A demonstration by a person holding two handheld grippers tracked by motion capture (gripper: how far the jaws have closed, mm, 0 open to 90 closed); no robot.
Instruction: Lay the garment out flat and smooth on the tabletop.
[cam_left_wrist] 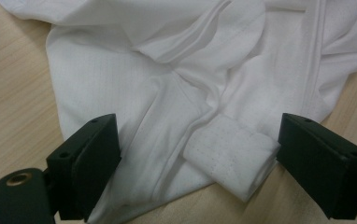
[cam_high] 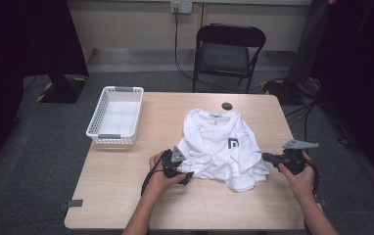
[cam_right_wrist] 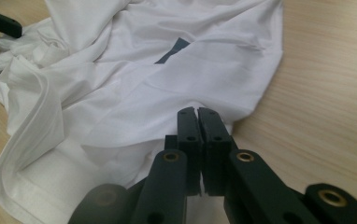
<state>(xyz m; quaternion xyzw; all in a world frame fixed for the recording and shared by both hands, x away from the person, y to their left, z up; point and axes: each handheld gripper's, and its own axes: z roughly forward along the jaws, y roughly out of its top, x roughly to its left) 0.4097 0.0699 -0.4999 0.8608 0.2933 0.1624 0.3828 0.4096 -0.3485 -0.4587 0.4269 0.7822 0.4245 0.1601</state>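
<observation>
Jaws on the right gripper (cam_right_wrist: 198, 114) are pressed together, and it looks like they've pinched the edge of the white t-shirt (cam_high: 222, 147) at the lower right of the garment, though the cloth between the pads is hard to make out. Left gripper (cam_left_wrist: 193, 154) is the opposite: jaws spread wide, straddling a folded sleeve cuff (cam_left_wrist: 230, 156) at the bottom middle of its own view, not pressing on it. Shirt sits crumpled in the middle of the wooden table (cam_high: 126, 186), dark logo (cam_high: 233, 143) facing up, collar pointing to the top of the high view. White basket (cam_high: 115, 116) is off to the upper left, well apart from it. My guess is the fabric's light, floppy and a bit slippery, so it'll sag and bunch when lifted. Hems and cuffs seem the best bet for grabbing, since the doubled cloth gives the pads something thicker to bite.
</observation>
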